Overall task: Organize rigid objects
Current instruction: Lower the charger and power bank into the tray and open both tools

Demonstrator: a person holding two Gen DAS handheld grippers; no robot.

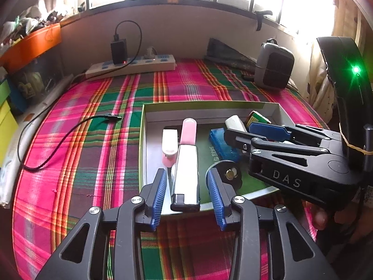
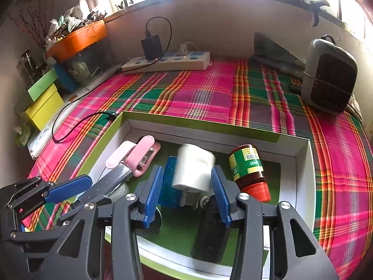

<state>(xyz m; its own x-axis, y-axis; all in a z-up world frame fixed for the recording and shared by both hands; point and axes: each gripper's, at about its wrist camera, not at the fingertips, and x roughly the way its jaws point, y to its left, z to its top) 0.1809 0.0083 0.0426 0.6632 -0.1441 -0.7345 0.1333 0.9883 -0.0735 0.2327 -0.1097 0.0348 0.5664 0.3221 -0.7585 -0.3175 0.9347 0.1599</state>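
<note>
grippers releasing items into the shallow box

left gripper (image 1: 187,194) stands half open astride a silver-and-pink nail clipper (image 1: 186,175), pads clear; right gripper (image 2: 186,194) is half open around a white charger plug (image 2: 194,168), apparently let go. both lie in the green-rimmed box (image 2: 209,126), beside a red-capped jar (image 2: 248,170). next: back out, fetch more.

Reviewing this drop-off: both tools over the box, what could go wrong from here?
1. The white plug sits blurred between the right tool's open pads, maybe mid-fall; it could knock the jar.
2. The clipper overhangs the box rim between the left tool's pads; a nudge may tip it out.
</note>
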